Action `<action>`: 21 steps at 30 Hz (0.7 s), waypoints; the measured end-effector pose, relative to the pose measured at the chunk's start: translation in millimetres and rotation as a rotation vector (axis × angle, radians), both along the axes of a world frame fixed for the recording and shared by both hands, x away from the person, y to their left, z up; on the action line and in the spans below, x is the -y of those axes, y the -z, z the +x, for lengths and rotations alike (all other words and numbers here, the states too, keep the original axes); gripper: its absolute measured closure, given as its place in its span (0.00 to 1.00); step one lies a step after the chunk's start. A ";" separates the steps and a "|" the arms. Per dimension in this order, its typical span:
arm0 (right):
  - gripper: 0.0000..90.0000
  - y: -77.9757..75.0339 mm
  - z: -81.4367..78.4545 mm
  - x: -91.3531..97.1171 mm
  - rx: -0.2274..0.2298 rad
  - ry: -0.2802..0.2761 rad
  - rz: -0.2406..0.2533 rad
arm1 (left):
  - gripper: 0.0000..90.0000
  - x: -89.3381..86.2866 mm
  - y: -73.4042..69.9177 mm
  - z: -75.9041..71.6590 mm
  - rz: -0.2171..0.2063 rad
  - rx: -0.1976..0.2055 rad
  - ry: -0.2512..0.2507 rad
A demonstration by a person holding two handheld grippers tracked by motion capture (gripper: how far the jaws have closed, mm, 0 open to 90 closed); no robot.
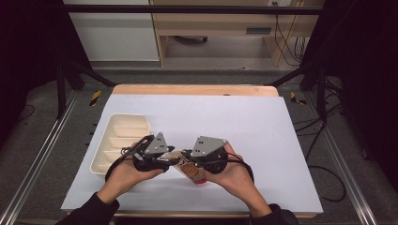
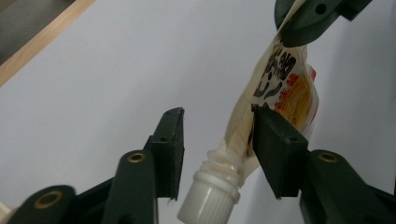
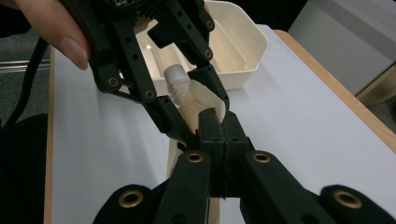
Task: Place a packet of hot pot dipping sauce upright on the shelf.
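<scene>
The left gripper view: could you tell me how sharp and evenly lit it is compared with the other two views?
Left gripper view: pouch print sharp, white cap and near jaws soft, light even. Right gripper view: tray slightly soft. High view: table bright, surroundings dark.

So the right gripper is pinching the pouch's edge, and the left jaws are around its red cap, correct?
Not quite: the cap is white, as the left gripper view shows. The right gripper does pinch the pouch edge, and the left gripper jaws flank the cap and neck.
</scene>
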State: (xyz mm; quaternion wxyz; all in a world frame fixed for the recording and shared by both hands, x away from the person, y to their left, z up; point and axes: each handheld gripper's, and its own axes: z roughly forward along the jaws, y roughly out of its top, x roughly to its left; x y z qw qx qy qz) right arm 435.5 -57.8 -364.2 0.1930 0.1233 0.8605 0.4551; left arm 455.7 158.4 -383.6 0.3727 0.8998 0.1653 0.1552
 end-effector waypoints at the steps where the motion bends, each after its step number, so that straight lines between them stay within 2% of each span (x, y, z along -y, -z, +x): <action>1: 1.00 0.4 0.0 -0.3 -0.001 -0.001 0.000 | 0.67 0.0 0.6 -0.4 0.000 -0.001 0.004; 3: 1.00 1.3 0.3 -0.4 -0.003 -0.001 0.000 | 0.73 -0.5 1.6 -1.0 -0.004 -0.003 0.010; 4: 1.00 2.4 0.7 -0.2 -0.005 0.002 0.003 | 0.78 -1.3 2.1 -1.5 -0.006 -0.003 0.012; 7: 1.00 3.5 1.0 0.7 -0.013 0.001 0.010 | 0.80 -4.2 4.9 -2.8 -0.035 -0.017 0.009; 8: 0.95 4.8 1.3 0.9 -0.012 0.003 0.010 | 0.80 -4.4 5.4 -3.3 -0.032 -0.014 0.008; 9: 0.87 5.8 1.3 1.1 -0.003 0.013 0.007 | 0.80 -4.9 6.1 -3.7 -0.009 -0.009 -0.004; 10: 0.87 5.8 1.3 1.1 -0.003 0.013 0.007 | 0.81 -4.9 6.1 -3.7 -0.009 -0.009 -0.004; 12: 0.64 8.8 -0.3 2.3 0.028 0.051 0.003 | 0.81 -6.9 5.6 -4.1 -0.012 -0.009 -0.014; 13: 0.57 10.9 -0.7 3.5 0.027 0.074 0.003 | 0.81 -7.5 6.3 -3.9 -0.012 -0.006 -0.017; 14: 0.53 13.5 -1.3 5.3 0.029 0.091 0.006 | 0.81 -7.7 7.5 -3.9 0.004 -0.003 -0.025; 16: 0.41 19.5 -3.2 9.0 0.035 0.128 -0.003 | 0.81 -9.2 8.5 -3.7 -0.004 -0.010 -0.029; 19: 0.29 26.6 -5.8 14.2 0.030 0.168 -0.007 | 0.81 -10.1 8.9 -4.7 -0.007 -0.014 -0.026; 21: 0.20 34.6 -4.1 20.1 -0.009 0.204 -0.027 | 0.81 -9.6 8.5 -5.2 -0.007 -0.013 -0.026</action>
